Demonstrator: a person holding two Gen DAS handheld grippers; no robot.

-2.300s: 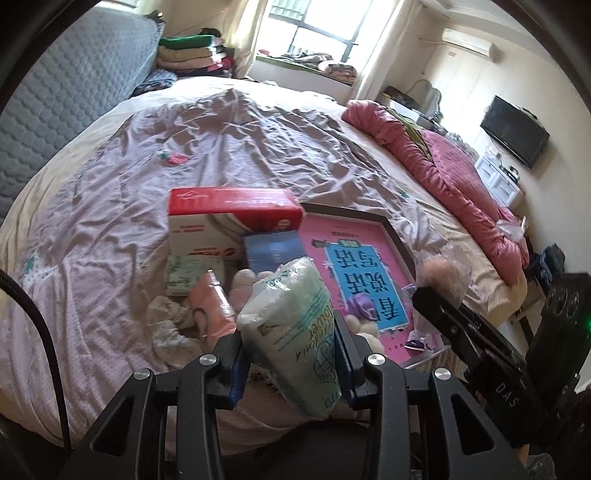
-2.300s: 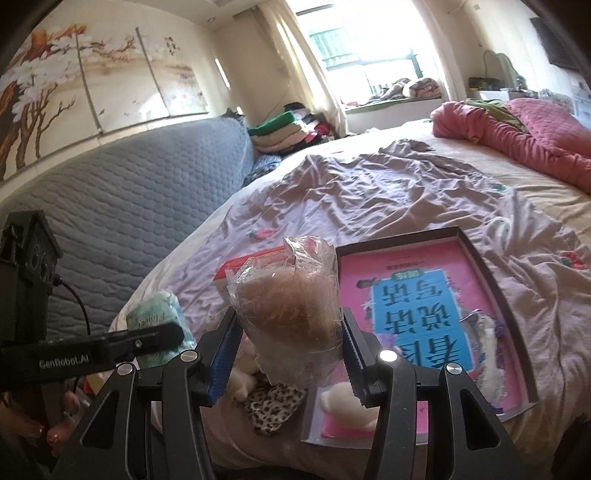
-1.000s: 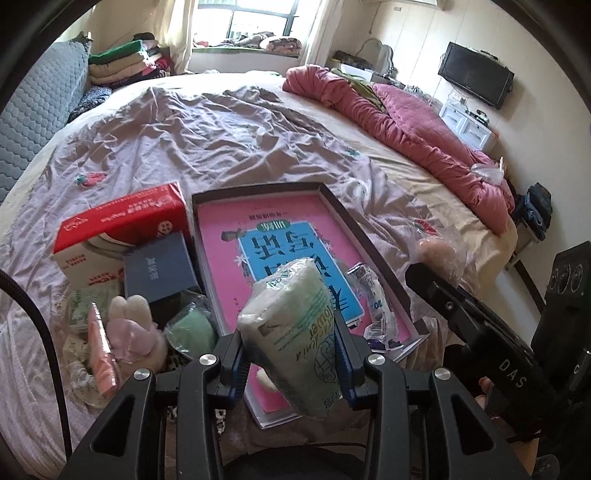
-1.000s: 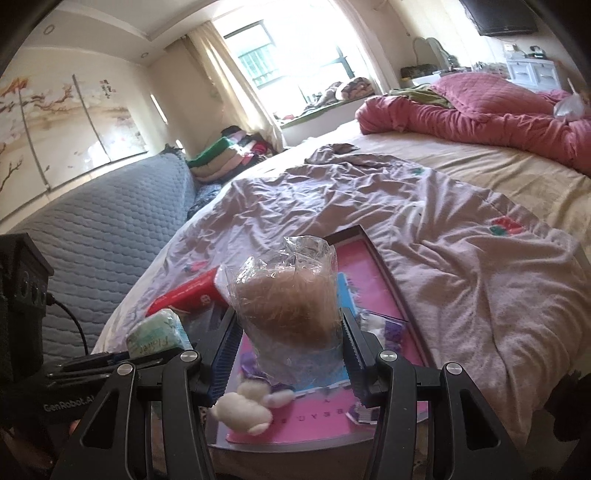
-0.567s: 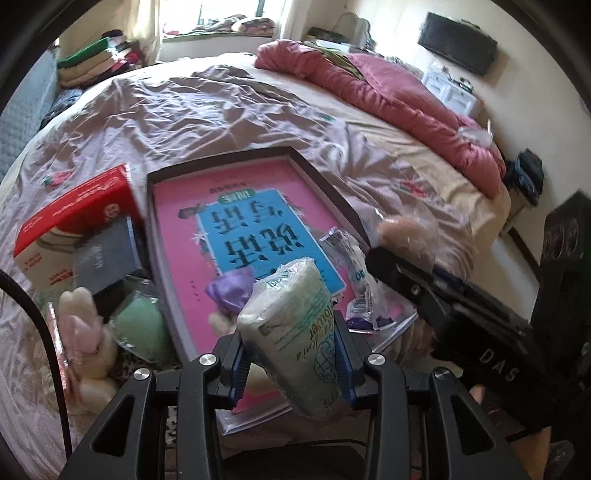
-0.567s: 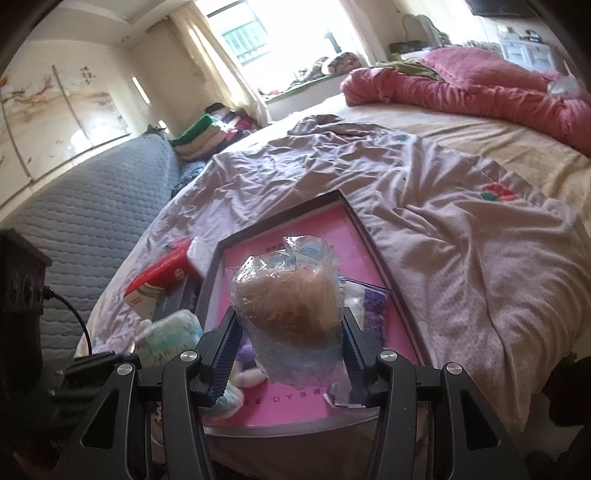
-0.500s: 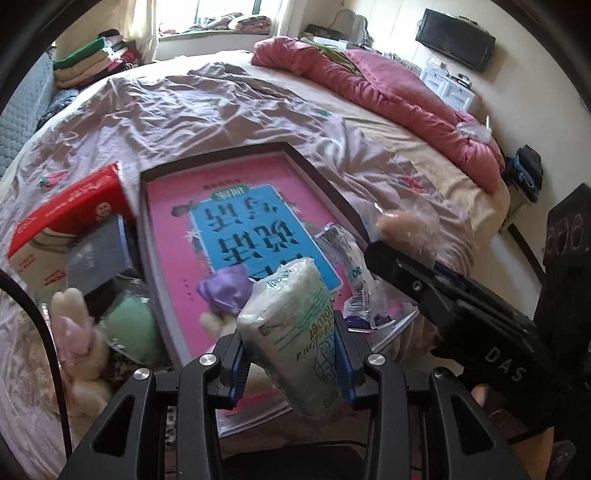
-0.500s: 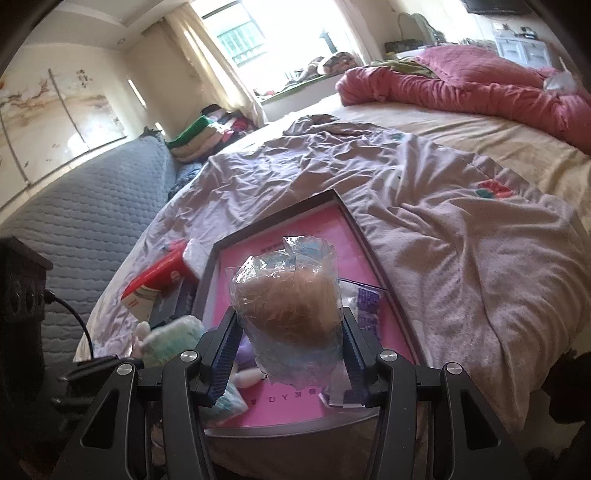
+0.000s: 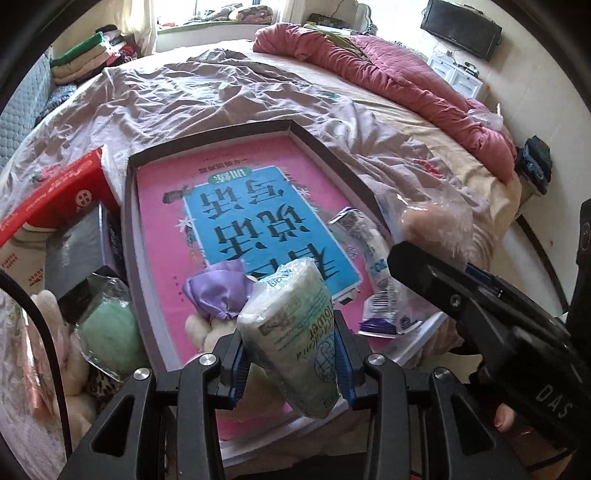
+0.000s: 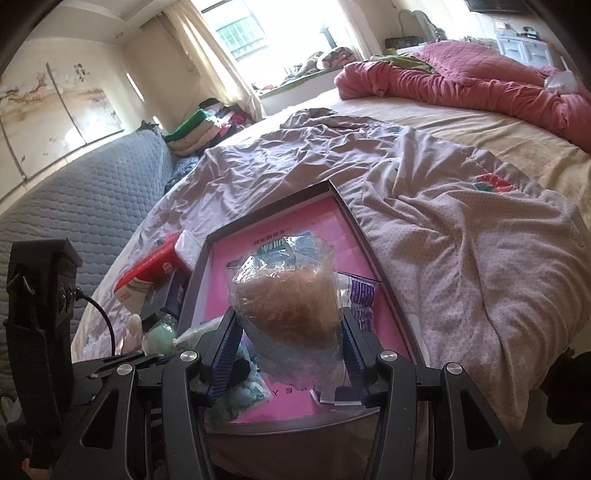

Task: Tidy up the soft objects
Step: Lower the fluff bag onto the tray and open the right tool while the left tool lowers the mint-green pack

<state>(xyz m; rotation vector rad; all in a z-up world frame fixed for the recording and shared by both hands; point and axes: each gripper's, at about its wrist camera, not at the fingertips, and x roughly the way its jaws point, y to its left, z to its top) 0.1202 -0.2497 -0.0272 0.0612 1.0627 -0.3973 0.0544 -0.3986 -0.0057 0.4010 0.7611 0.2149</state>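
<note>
pack (image 9: 295,332) hides part of the tray (image 9: 207,129) floor.

A sunlit window (image 10: 240,33) brightens the bedroom. A television (image 9: 460,33) hangs above a white cabinet (image 9: 458,75); a grey padded headboard (image 10: 81,206) lines the bed (image 10: 480,129).

Tray (image 9: 325,147) on the bed (image 9: 221,85), boxes (image 9: 55,206) just left, pouch (image 9: 218,291) inside

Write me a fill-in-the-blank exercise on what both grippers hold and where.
1. The left gripper is shut on a white ____ pack.
2. The right gripper clamps a clear bag of ____ fluff.
3. Both hang over the pink-lined ____.

Missing words: tissue; tan; tray
</note>
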